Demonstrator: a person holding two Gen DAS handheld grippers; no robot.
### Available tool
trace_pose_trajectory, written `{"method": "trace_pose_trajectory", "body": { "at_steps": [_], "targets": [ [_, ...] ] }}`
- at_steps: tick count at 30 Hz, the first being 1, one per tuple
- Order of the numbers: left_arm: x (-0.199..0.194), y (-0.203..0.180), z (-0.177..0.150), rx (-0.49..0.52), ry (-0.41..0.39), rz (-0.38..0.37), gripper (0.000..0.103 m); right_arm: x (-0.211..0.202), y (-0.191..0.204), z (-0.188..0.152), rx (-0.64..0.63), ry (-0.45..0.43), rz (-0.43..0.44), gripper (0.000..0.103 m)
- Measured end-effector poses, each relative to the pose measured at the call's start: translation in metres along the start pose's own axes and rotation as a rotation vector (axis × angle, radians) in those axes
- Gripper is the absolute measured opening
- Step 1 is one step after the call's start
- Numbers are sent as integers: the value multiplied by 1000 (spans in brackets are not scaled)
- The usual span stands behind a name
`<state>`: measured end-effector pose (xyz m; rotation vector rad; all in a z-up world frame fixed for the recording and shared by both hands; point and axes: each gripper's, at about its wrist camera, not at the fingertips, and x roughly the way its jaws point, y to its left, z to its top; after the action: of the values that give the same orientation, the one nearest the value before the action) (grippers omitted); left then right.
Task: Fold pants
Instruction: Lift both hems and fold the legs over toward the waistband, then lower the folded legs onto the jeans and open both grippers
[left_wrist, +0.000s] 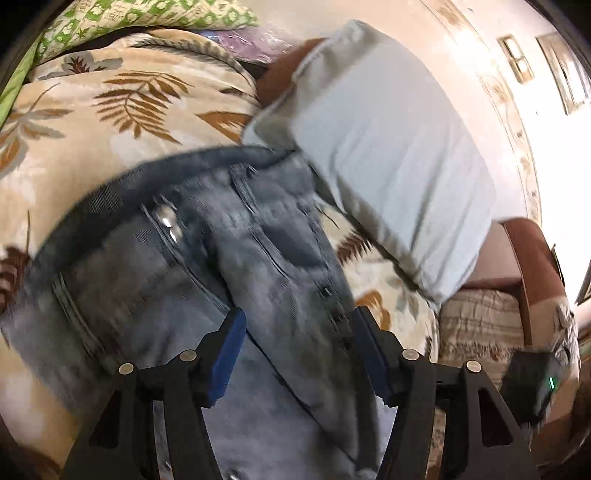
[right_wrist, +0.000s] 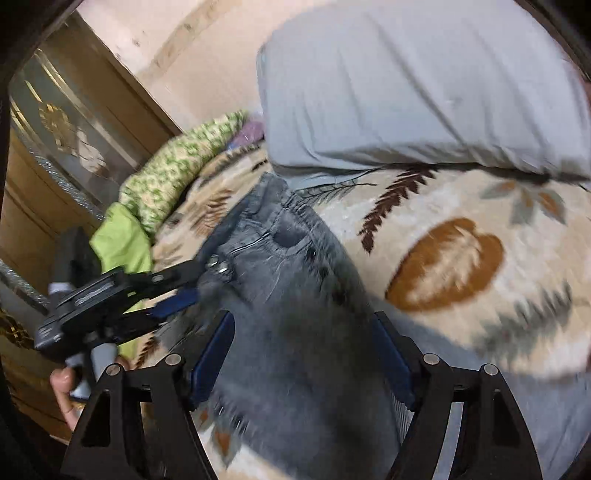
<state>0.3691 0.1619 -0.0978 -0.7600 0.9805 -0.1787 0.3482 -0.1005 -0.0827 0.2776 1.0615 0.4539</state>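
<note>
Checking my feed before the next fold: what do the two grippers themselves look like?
Both look alike: the left gripper and right gripper have matte black angular linkage arms with round silver pivot pins and flat blue finger pads. The right view shows the left unit's boxy black body on a grey handle, held by a bare hand.

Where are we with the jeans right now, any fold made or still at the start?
Done: the jeans lie on the leaf-print blanket, waistband toward the grey pillow; it is unclear whether the legs are already stacked. In hand: nothing is gripped. The left gripper is open near the waistband, and the right gripper is open above the denim. Left: grasp the fabric and make the folds.
</note>
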Motion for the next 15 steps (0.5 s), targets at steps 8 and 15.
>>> {"method": "trace_pose_trajectory", "body": {
  "at_steps": [8, 15],
  "targets": [
    [11, 49, 9, -140, -13, -38, 60, 110, -36, 67, 63, 106, -13, 74],
    [12, 58, 14, -165, -5, -83, 60, 126, -15, 53, -19, 163, 14, 9]
  ]
}}
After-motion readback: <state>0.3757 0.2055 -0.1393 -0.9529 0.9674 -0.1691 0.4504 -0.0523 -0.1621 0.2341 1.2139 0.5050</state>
